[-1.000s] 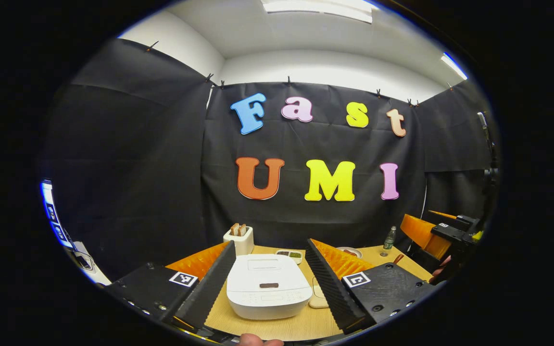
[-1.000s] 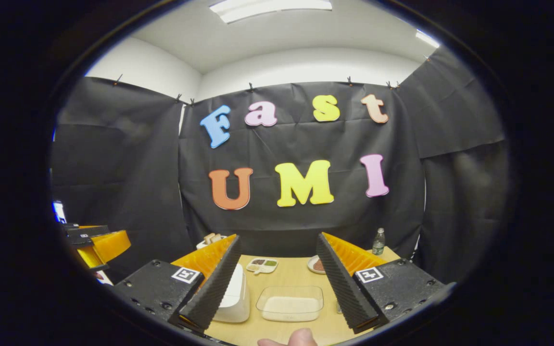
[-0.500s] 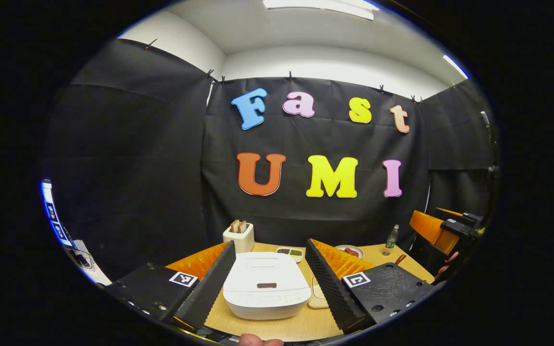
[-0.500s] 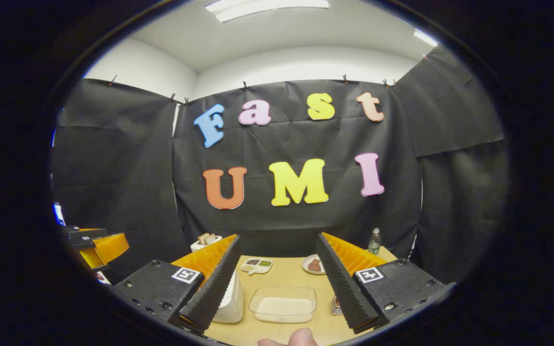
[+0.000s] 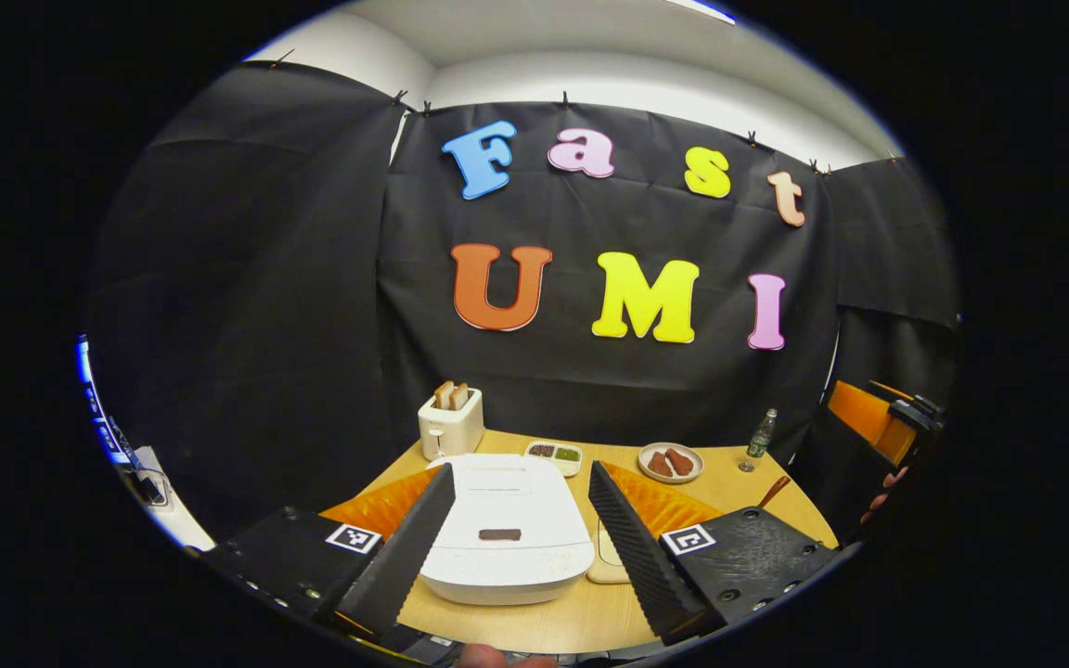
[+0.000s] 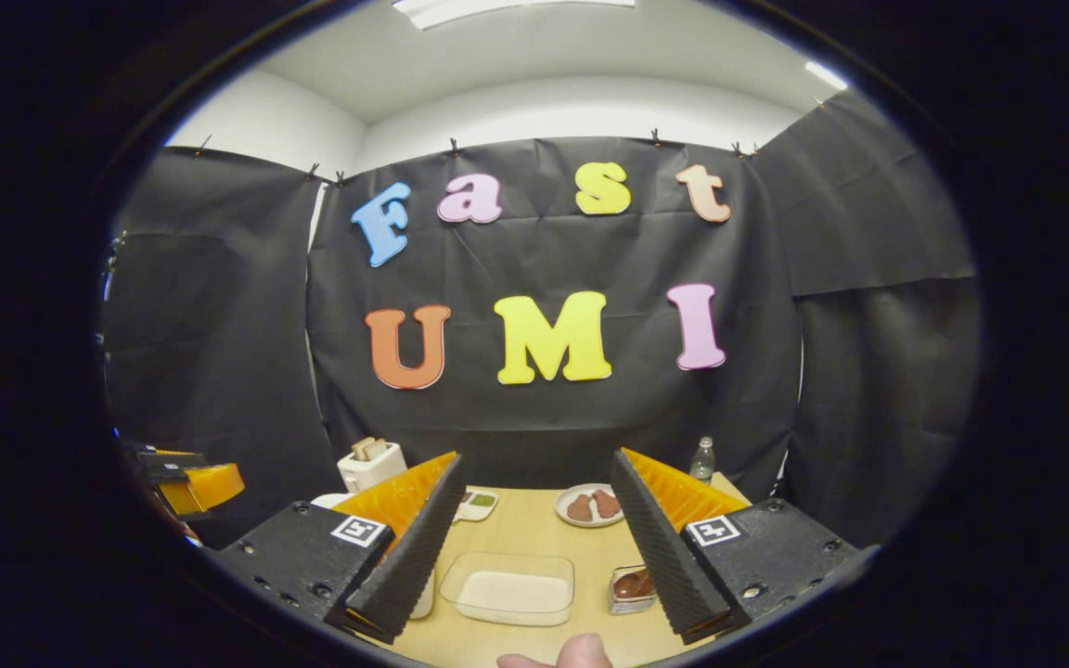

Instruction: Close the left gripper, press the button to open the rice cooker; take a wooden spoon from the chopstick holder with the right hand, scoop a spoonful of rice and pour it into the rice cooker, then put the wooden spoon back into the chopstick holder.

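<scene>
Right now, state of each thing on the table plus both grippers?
rice cooker: lid shut, button not pressed
left gripper: jaws open, around the cooker
right gripper: jaws open, empty
toaster: toast up in the slots
clear container: uncovered, rice inside
plate: holds two brown pieces
bottle: upright

Rice cooker (image 5: 505, 529) on table (image 5: 729, 487), toaster (image 5: 449, 423) behind it, plate (image 5: 671, 462) right of toaster.

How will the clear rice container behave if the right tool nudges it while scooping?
The clear container looks thin-walled and shallow, so probably light; it may slide on the smooth wooden table. Its low, wide shape makes tipping unlikely. The rice layer adds a little weight, perhaps not enough to anchor it.
</scene>
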